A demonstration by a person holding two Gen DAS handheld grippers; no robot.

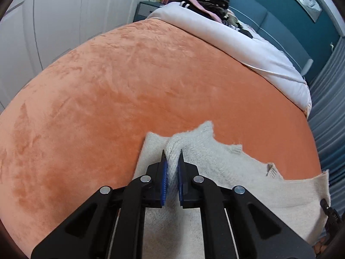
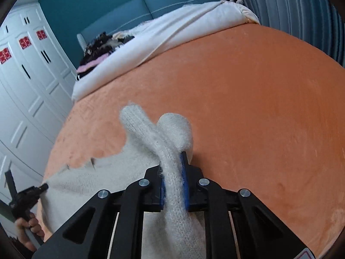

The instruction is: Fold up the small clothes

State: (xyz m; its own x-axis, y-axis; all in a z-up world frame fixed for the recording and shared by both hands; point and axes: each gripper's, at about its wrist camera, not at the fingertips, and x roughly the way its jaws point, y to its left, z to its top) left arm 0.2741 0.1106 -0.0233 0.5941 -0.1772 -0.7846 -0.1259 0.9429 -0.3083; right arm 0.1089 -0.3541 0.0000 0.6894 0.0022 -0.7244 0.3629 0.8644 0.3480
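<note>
A cream knitted garment (image 1: 226, 172) lies along the near edge of an orange bedspread (image 1: 129, 86), its long axis running left to right. The left gripper (image 1: 172, 157) and right gripper (image 2: 172, 161) each clench a bunched fold at opposite ends.

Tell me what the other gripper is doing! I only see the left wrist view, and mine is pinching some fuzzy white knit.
Observer: The right gripper is shut on a bunched fold of the same cream knit garment.
Operator: Is the fuzzy bit sticking up?
Observer: Yes, two rounded ends of knit poke out past its fingers, above the orange blanket.
Operator: Can you see me?
Observer: A hand shows at the lower left, holding the left gripper's handle at the garment's far edge.
</note>
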